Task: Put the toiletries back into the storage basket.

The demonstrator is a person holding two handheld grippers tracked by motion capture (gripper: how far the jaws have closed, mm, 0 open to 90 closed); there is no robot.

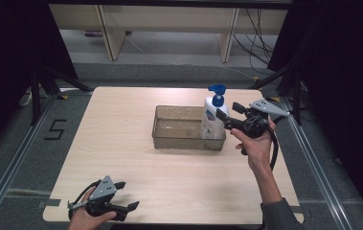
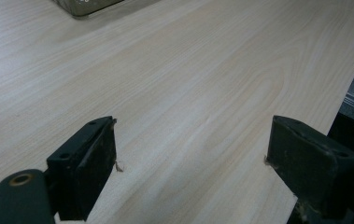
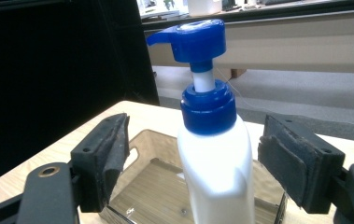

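Black jaws of the right gripper (image 3: 191, 163) stand wide apart on either side of the bottle (image 3: 214, 163), with a gap showing between each pad and the white body, so nothing is clamped. From above, the bottle (image 1: 213, 117) stands upright in the right end of the bin (image 1: 169, 140), blue pump on top, spout pointing left. Its long axis runs straight up, and the right gripper (image 1: 227, 115) sits just right of the bin, level with the bottle's shoulder. That hand is clearly the nearer one. A squeeze looks like the likely next move, and the bin's right wall, low beside the bottle, is the one thing to mind. Well away from the bin, at the table's (image 1: 121, 143) near left corner, the left gripper (image 1: 124, 196) hovers with jaws apart, holding nothing.
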